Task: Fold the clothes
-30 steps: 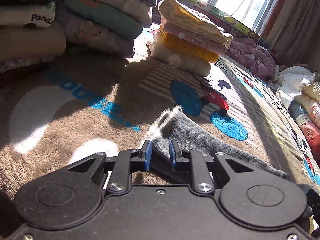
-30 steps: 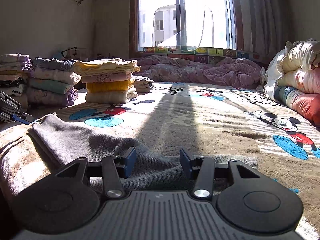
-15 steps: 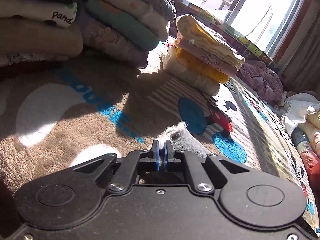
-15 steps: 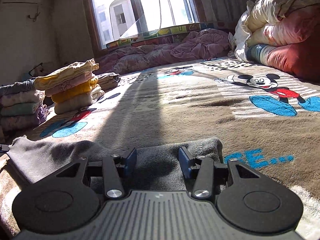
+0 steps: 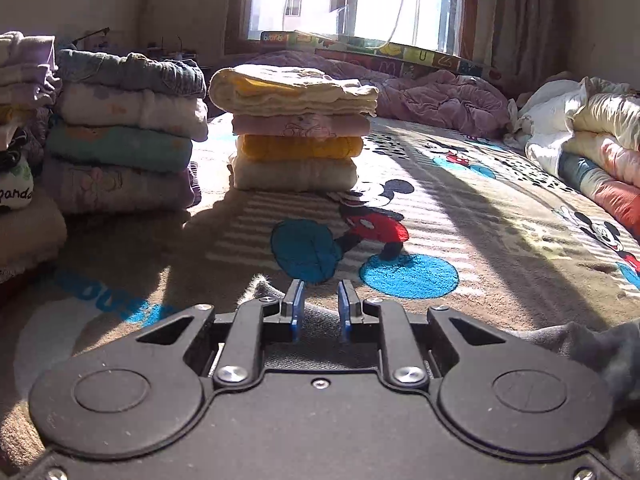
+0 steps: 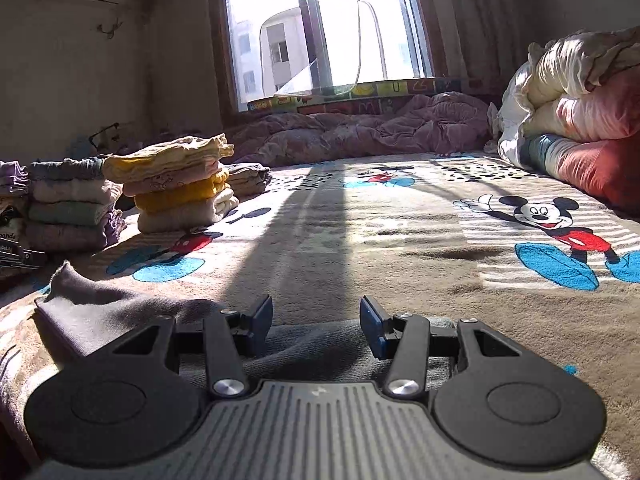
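A dark grey garment (image 6: 120, 312) lies folded on the Mickey Mouse blanket (image 6: 400, 240), right under both grippers. In the left wrist view its fabric (image 5: 320, 324) shows between and below the blue pads. My left gripper (image 5: 320, 308) is open with a narrow gap, over the garment's edge. My right gripper (image 6: 316, 320) is open wide, low over the garment's other end. Neither grips the cloth.
Stacks of folded clothes stand at the left: a yellow-topped stack (image 5: 296, 128) and a taller stack (image 5: 124, 136) beside it. A purple quilt (image 6: 360, 128) lies under the window. Rolled bedding (image 6: 580, 120) is piled at the right.
My left gripper closed half a second ago and has now opened, and it has turned toward the window. My right gripper stayed open over the garment and shifted its aim slightly.
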`<action>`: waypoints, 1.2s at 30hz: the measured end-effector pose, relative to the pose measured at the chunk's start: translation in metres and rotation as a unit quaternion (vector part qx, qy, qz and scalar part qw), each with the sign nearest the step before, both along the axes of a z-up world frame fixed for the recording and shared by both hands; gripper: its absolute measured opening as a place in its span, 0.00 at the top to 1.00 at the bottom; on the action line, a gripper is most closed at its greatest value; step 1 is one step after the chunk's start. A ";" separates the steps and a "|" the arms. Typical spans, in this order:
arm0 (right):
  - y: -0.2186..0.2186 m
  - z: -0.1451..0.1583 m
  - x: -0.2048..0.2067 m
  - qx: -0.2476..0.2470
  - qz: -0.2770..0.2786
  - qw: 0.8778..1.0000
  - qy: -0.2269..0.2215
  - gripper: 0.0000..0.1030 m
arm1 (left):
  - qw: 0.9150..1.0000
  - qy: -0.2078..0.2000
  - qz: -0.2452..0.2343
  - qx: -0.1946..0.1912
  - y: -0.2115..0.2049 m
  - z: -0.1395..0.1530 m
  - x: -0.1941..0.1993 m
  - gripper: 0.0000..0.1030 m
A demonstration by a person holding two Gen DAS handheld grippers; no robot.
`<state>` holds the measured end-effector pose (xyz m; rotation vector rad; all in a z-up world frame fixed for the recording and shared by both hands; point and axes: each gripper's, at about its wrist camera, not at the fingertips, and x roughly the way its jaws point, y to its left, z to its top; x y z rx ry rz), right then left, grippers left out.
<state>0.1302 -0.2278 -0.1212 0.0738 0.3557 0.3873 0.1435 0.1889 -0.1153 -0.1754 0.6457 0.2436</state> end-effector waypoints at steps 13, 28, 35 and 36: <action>-0.011 -0.033 0.019 0.003 -0.018 0.997 0.069 0.60 | 0.986 -0.057 0.073 -0.142 0.050 -0.018 -0.010 0.94; -0.035 -0.009 -0.007 0.084 -0.044 0.995 0.026 0.45 | 0.947 -0.107 0.174 -0.249 0.068 -0.002 -0.095 0.44; -0.079 -0.003 -0.018 0.146 -0.098 0.984 0.032 0.44 | 0.895 -0.117 0.155 -0.402 0.061 -0.023 -0.108 0.43; -0.073 0.000 -0.020 0.122 -0.089 0.988 0.020 0.44 | 0.894 -0.117 0.152 -0.405 0.059 -0.023 -0.105 0.43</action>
